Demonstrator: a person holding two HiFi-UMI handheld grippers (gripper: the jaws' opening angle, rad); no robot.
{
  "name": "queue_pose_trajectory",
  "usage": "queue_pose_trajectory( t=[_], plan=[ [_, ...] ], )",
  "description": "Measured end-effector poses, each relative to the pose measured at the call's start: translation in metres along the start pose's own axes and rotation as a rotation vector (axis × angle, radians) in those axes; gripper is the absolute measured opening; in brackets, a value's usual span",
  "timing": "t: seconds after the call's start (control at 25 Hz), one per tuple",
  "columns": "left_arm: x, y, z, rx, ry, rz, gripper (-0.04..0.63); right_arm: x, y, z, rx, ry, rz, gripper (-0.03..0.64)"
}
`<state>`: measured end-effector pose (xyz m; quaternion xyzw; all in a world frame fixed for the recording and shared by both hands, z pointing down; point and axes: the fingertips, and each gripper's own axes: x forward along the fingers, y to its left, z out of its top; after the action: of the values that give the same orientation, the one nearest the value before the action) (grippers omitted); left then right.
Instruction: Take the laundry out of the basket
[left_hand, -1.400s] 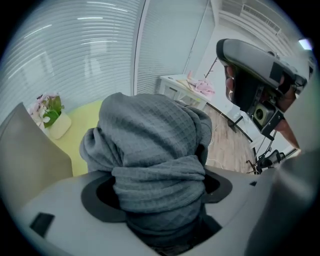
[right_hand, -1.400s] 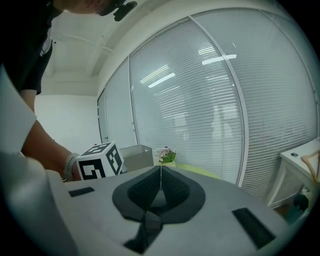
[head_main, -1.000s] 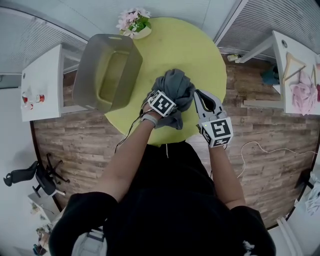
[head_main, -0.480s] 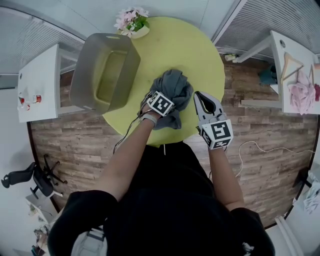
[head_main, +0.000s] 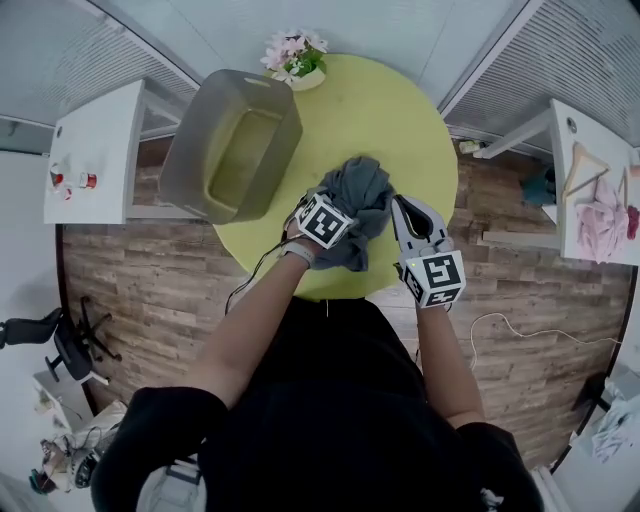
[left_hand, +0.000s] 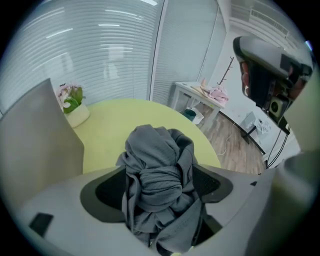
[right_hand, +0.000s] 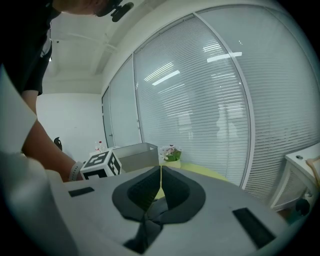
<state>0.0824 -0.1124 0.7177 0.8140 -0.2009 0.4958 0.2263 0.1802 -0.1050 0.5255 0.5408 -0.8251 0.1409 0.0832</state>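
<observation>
Squarely clamped between the wide-set jaws of the left gripper (left_hand: 160, 180): grey laundry (left_hand: 156, 147), bunched on the counter (head_main: 370, 110) right of the basket (head_main: 190, 150). Jaws of the right gripper (right_hand: 160, 172) together, empty. Bundle's near end hidden under the left gripper.

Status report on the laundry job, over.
Left gripper: jaws clamped wide on gray garment, out of the basket, over the table. Right gripper: jaws together, empty. Basket looks empty. Nothing in the way.
</observation>
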Motion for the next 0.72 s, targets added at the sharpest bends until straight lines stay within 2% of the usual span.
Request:
queue_pose_trajectory(
  t=[0.24,0.56,0.72],
  plan=[
    [-0.062,0.000,0.023,-0.012,-0.208,0.014,0.413,0.006,0.014,0.016,-0.023,-0.012,0.067,0.025],
    [-0.176,-0.019,0.062,-0.017,-0.579,0.011,0.408,-0.005,0.042,0.049,-0.049,-0.036,0.177,0.025],
    [-0.227,-0.032,0.081,-0.014,-0.744,-0.005,0.355,-0.011,0.058,0.071,-0.071,-0.064,0.240,0.025]
  ],
)
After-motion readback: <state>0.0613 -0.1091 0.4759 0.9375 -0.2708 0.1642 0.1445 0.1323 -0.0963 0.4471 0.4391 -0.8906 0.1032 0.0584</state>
